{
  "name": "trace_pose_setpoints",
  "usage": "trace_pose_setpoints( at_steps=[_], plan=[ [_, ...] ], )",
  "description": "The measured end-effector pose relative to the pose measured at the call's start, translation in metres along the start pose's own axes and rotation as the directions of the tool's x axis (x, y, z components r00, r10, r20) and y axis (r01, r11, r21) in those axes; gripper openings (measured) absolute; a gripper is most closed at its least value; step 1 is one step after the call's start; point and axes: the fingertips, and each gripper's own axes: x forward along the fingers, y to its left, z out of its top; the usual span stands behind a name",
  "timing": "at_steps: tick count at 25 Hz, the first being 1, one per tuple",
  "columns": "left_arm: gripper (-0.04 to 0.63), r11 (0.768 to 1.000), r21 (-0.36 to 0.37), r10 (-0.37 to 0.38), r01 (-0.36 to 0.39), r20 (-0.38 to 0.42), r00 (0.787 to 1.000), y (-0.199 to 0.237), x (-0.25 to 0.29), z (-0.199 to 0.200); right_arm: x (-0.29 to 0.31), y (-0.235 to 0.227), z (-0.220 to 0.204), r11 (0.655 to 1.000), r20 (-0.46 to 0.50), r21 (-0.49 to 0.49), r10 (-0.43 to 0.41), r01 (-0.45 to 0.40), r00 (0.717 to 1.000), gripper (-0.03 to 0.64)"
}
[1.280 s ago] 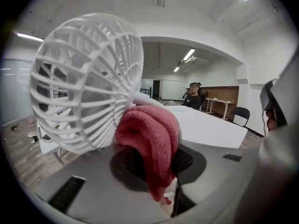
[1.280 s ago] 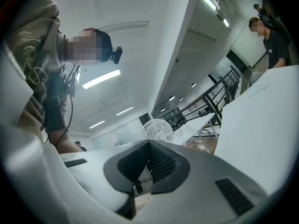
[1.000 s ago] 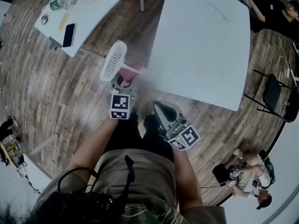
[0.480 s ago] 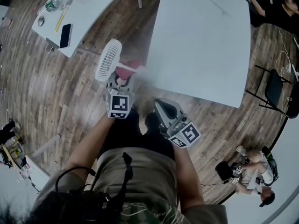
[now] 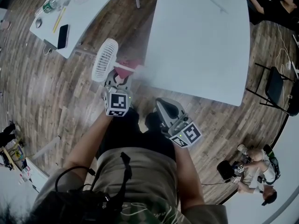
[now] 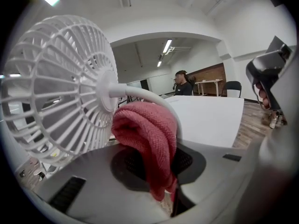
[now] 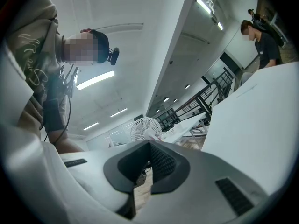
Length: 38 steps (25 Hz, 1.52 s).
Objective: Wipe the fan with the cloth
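Note:
A small white fan [image 5: 105, 59] hangs in the air over the wooden floor, its round grille [image 6: 56, 87] close in front of the left gripper view. Its curved white stem [image 6: 140, 93] runs back into my left gripper [image 5: 117, 80]. A pink-red cloth [image 6: 147, 139] is draped over that stem, and the left gripper [image 6: 159, 160] is shut on the cloth; how the stem sits between the pads is hidden. My right gripper [image 5: 162, 107] is held lower right of the fan, shut with nothing in it [image 7: 149, 149], and the fan [image 7: 145, 129] shows small beyond its tips.
A large white table [image 5: 201, 41] stands just right of the fan. A second white table [image 5: 79, 17] at upper left carries a phone [image 5: 62, 30], a bottle and small items. A black folding chair [image 5: 273, 90] and crouching people [image 5: 252, 171] are at the right.
The left gripper has rolled a little and the fan's head has swung slightly to the left in the head view. The right gripper has stayed where it was.

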Motion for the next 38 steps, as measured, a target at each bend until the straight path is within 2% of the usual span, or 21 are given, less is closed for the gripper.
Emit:
trace_pose_setpoints(
  at_steps=[7, 12, 15, 17, 20, 22, 24, 27, 29, 32, 38],
  plan=[
    [0.095, 0.997, 0.069, 0.024, -0.021, -0.035, 0.999, -0.003, 0.003, -0.028, -0.001, -0.001, -0.015, 1.000, 0.014, -0.014, 0.007, -0.006, 1.000, 0.002],
    [0.098, 0.986, 0.168, 0.009, 0.001, -0.059, 0.998, -0.012, 0.009, -0.050, -0.001, -0.004, -0.025, 1.000, 0.026, -0.025, 0.008, -0.008, 1.000, 0.002],
    [0.098, 0.986, 0.164, 0.018, -0.011, -0.039, 0.999, -0.015, 0.008, -0.052, -0.002, -0.003, -0.030, 0.999, 0.026, -0.034, 0.017, -0.016, 1.000, 0.002],
    [0.100, 0.994, 0.111, 0.017, -0.014, -0.025, 1.000, -0.014, 0.006, -0.051, -0.003, -0.003, -0.032, 0.999, 0.026, -0.034, 0.017, -0.016, 1.000, 0.002],
    [0.100, 0.999, -0.047, 0.004, -0.003, 0.037, 0.999, -0.006, -0.004, -0.036, 0.003, 0.003, -0.028, 0.999, 0.034, -0.025, 0.021, -0.020, 0.999, 0.002],
    [0.101, 0.989, -0.151, 0.001, 0.009, 0.065, 0.998, -0.001, -0.016, -0.027, 0.008, 0.014, -0.020, 0.999, 0.038, -0.020, 0.035, -0.034, 0.999, 0.002],
    [0.101, 0.972, -0.235, -0.001, 0.014, 0.058, 0.998, 0.005, -0.026, -0.022, 0.015, 0.025, -0.012, 0.999, 0.030, -0.015, 0.051, -0.050, 0.998, 0.002],
    [0.101, 0.956, -0.292, -0.005, 0.012, 0.024, 1.000, 0.010, -0.036, -0.021, 0.025, 0.039, -0.004, 0.997, 0.007, -0.010, 0.075, -0.075, 0.997, 0.002],
    [0.101, 0.941, -0.338, 0.018, -0.011, 0.018, 1.000, 0.012, -0.042, -0.023, 0.030, 0.045, -0.001, 0.996, -0.003, -0.009, 0.089, -0.089, 0.996, 0.002],
    [0.101, 0.903, -0.425, 0.082, -0.057, 0.042, 0.996, 0.018, -0.045, -0.018, 0.033, 0.045, 0.001, 0.996, -0.012, -0.008, 0.091, -0.091, 0.996, 0.002],
    [0.101, 0.861, -0.503, 0.128, -0.074, 0.072, 0.989, 0.021, -0.041, 0.013, 0.031, 0.042, -0.004, 0.998, -0.015, 0.004, 0.067, -0.067, 0.998, 0.002]
  ],
)
